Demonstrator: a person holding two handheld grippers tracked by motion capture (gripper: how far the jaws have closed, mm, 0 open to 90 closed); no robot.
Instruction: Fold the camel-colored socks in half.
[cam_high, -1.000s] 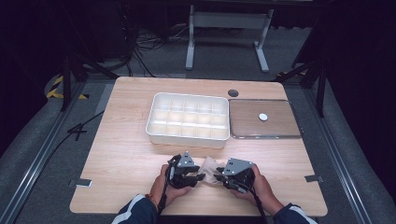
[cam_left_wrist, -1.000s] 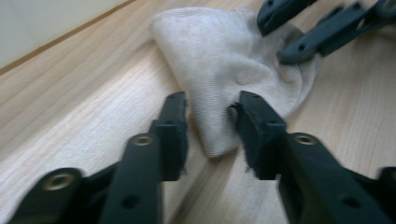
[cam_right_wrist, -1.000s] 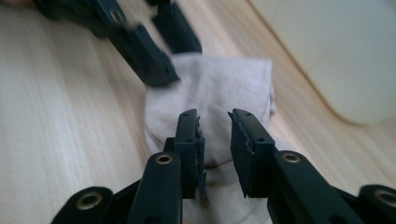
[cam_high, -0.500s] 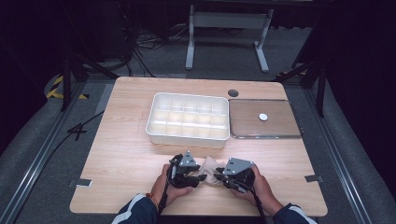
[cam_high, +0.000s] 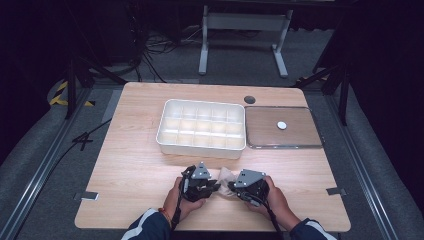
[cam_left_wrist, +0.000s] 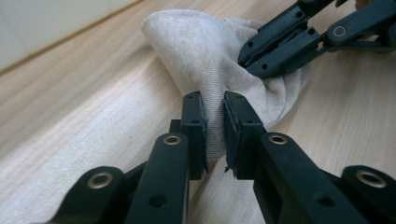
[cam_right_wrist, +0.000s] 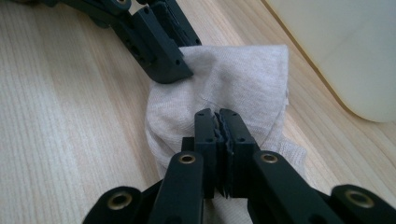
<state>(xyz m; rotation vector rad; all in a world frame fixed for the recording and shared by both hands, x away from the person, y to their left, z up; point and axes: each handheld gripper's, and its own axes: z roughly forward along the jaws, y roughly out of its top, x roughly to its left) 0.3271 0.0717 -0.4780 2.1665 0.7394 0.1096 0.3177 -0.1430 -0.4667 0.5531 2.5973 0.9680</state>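
Note:
A small beige knit cloth (cam_high: 226, 175) lies bunched on the wooden table near its front edge, between my two grippers. In the left gripper view my left gripper (cam_left_wrist: 214, 119) pinches a fold of the cloth (cam_left_wrist: 205, 56); its jaws have just been closing, and a thin layer sits between the pads. My right gripper (cam_right_wrist: 217, 122) has also just closed and is shut tight on another fold of the cloth (cam_right_wrist: 243, 79). Each gripper shows in the other's view: the right gripper (cam_left_wrist: 254, 58), the left gripper (cam_right_wrist: 180, 60). From above, the left gripper (cam_high: 216, 186) and right gripper (cam_high: 231, 188) almost touch.
A white compartment tray (cam_high: 201, 145) stands just beyond the cloth at mid-table. To its right lies a flat brown metal-rimmed tray (cam_high: 300, 137) with a small white disc (cam_high: 282, 125). A dark round hole (cam_high: 249, 99) sits near the far edge. The person's hands come in over the front edge.
Both hands have kept their place at the front of the table. No clear shift of the cloth shows in the high view.

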